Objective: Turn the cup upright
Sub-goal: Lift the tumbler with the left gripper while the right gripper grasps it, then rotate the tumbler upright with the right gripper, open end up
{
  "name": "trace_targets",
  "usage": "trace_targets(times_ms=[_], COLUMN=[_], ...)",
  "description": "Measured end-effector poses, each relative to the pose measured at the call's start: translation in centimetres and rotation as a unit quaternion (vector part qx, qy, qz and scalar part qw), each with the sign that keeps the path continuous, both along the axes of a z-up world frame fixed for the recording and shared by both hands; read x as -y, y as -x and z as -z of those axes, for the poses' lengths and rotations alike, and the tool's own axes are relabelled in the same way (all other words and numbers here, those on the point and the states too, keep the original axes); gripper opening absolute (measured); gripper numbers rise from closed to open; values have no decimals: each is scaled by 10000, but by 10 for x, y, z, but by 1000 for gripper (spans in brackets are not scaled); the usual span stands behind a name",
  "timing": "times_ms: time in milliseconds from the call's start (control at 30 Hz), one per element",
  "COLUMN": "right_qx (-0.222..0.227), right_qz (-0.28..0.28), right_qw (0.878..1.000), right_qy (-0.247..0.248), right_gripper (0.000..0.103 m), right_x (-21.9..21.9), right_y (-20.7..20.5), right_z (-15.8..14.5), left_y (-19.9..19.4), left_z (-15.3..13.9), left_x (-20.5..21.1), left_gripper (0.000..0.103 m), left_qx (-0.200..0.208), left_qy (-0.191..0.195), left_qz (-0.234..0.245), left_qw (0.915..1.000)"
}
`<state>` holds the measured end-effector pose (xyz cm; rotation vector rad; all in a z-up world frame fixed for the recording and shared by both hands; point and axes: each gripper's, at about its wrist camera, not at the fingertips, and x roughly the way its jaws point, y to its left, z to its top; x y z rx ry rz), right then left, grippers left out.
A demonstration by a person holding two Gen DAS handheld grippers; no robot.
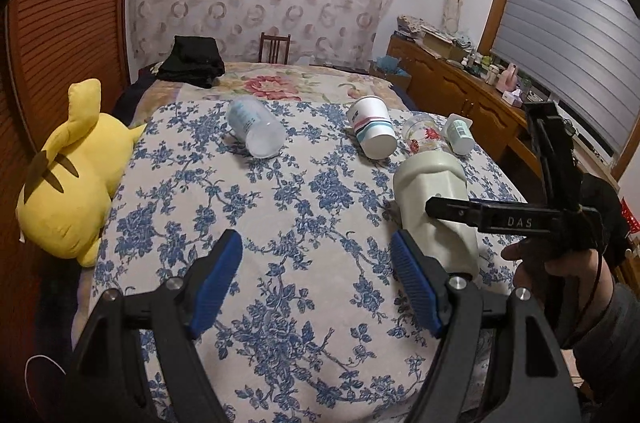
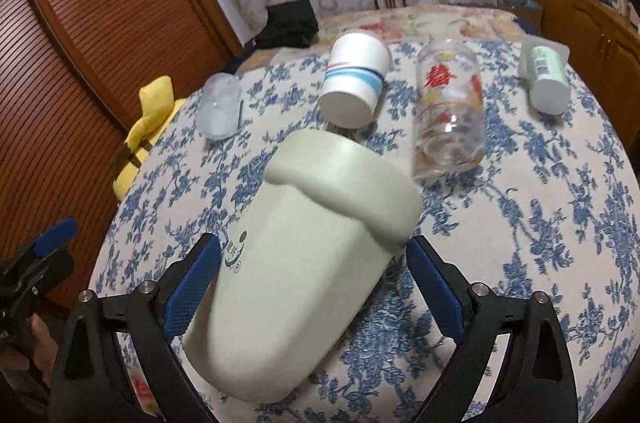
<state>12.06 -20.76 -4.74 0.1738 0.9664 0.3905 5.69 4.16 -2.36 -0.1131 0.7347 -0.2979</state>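
A pale green plastic cup [image 2: 316, 255] with a thick rim lies on its side on the blue-flowered bedspread [image 1: 280, 223], rim pointing away from me. My right gripper [image 2: 314, 263] is open with its blue pads on either side of the cup; the left pad [image 2: 192, 283] looks to touch its wall, the right pad stands a little off. The cup also shows in the left wrist view [image 1: 434, 207] with the right gripper's black finger across it. My left gripper [image 1: 316, 275] is open and empty over the bedspread, left of the cup.
Other cups lie on their sides further back: a frosted one [image 1: 256, 129], a white paper one with stripes [image 1: 372, 131], a clear glass with red print [image 2: 448, 111], a small mint one [image 2: 546, 75]. A yellow plush toy [image 1: 72, 179] lies at the bed's left edge. A wooden dresser [image 1: 460, 83] stands to the right.
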Motion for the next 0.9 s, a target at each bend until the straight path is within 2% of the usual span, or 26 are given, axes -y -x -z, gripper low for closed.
trace_targets(times_ms=[133,433,733,900], right_qx=[-503,-1141,-1366,-1235], right_qz=[-57,-50,47,-2], right_qw=[9986,9934,9906,9923], right_qy=[-140,-96,8,99], right_gripper=[99,99,99,97], right_x=[-4,-16,-18,-21], right_y=[-11,-30,-49,-50], right_z=[8,18,23,22], left_y=[2,6,9,10], left_z=[0,-2,-2,-1], left_x=[-4,-10,-11,-11], left_gripper=[76,76,76,76], left_qx=[13,55,45,37], left_qy=[38,17,-13,-25], left_qz=[-10,-9,-8,4], left_qw=[10000,10000,10000,10000])
